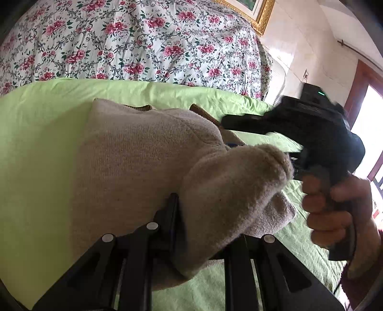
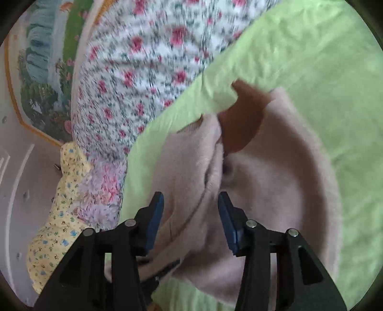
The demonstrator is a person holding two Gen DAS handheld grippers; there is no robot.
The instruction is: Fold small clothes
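A small beige knit garment [image 1: 143, 153] with brown trim lies on a light green sheet [image 1: 43, 143]. My left gripper [image 1: 205, 215] is shut on a bunched fold of the garment, which covers the space between its fingers. My right gripper shows in the left wrist view [image 1: 282, 124] as a black tool held in a hand, over the garment's far side. In the right wrist view my right gripper [image 2: 191, 208] is open, its blue pads [image 2: 155, 215] on either side of a raised ridge of the garment [image 2: 275, 172] without gripping it. The brown trim [image 2: 241, 119] sits at its far end.
A floral quilt [image 1: 134, 40] is bunched behind the green sheet. A yellow patterned cloth [image 2: 55, 229] hangs at the bed's left edge. A gold-framed picture [image 1: 258, 14] is on the wall. A doorway [image 1: 366, 114] is at the right.
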